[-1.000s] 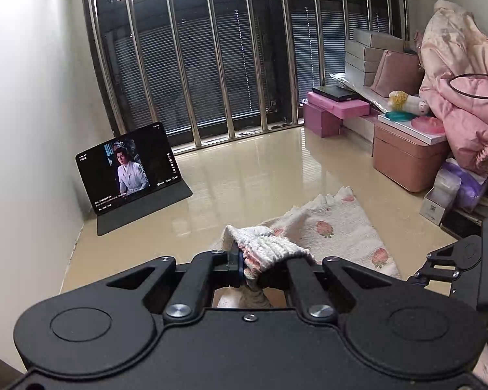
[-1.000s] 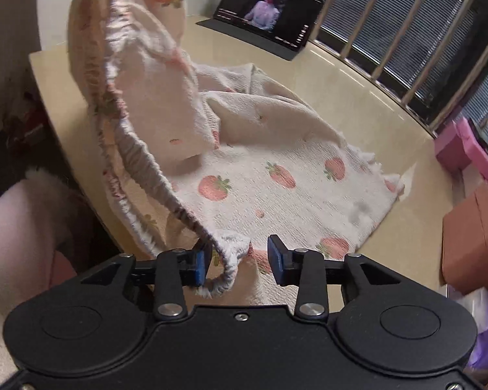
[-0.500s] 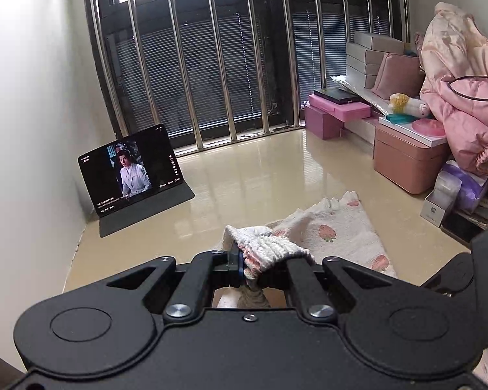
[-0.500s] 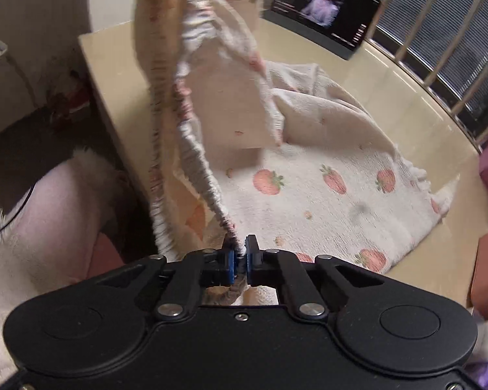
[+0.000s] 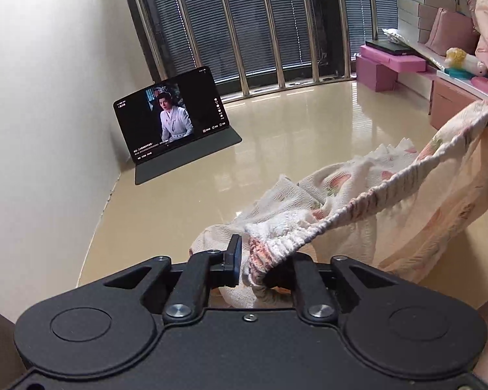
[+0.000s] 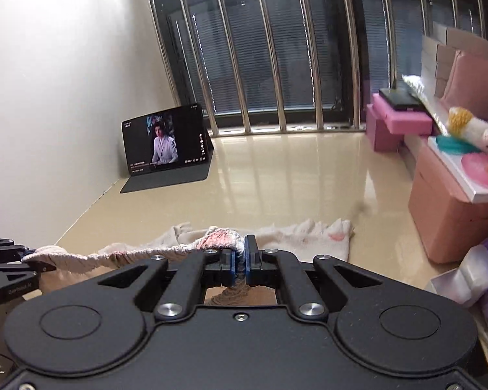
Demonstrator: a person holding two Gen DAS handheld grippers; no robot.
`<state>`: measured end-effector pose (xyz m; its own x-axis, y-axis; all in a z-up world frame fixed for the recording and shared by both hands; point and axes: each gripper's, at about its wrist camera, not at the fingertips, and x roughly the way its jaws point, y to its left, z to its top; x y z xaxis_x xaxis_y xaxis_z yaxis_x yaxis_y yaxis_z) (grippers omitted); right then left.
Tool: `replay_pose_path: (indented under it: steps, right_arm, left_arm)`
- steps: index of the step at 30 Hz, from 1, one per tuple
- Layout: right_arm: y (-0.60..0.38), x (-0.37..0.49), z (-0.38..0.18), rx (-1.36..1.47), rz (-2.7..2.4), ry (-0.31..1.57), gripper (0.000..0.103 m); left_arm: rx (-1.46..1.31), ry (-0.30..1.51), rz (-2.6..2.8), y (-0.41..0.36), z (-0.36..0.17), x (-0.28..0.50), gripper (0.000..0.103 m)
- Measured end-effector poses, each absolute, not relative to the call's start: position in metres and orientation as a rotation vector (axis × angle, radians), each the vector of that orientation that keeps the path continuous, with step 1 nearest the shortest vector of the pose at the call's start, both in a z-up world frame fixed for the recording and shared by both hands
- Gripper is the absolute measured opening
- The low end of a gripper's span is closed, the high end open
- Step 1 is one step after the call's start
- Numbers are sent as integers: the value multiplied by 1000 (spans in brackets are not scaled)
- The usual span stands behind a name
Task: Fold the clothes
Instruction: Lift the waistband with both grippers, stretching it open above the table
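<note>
Grippers x2 (image 5: 260,266) (image 6: 239,265), 1 garment (image 5: 390,201) clamped

Daylight enters through the window (image 6: 292,48) at 12 o'clock, glaring off the counter (image 6: 276,175); fisheye bends the edges.

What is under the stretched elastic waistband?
Under the waistband hangs the strawberry-print garment, its lower part trailing on the beige tabletop. The cloth hides whatever lies beneath it.
</note>
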<state>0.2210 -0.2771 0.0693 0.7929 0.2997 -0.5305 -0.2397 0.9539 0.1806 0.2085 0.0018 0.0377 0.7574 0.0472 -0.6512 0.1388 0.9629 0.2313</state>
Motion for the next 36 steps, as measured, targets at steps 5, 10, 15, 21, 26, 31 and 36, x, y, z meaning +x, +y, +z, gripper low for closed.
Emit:
replay_pose_path:
  steps: [5, 10, 15, 21, 26, 31, 36]
  right_arm:
    - [-277, 222, 74, 73, 239, 543, 4]
    - [-275, 224, 68, 50, 243, 565, 5]
    - [-264, 226, 50, -77, 238, 640, 5]
    - [-255, 228, 5, -199, 251, 795, 6]
    - [-245, 206, -4, -273, 318, 830, 7]
    - [-254, 201, -9, -192, 396, 937, 7]
    - [-248, 246, -17, -185, 393, 1009, 7]
  left_arm:
    - [264, 784, -46, 3, 27, 213, 48]
    - [182, 829, -100, 10, 25, 211, 15]
    - [156, 774, -96, 13, 38, 203, 7]
    - [104, 759, -108, 22, 49, 198, 7]
    - [204, 759, -118, 14, 40, 182, 7]
    - [132, 884, -178, 26, 15, 183, 7]
    - [139, 931, -147, 27, 10, 251, 7]
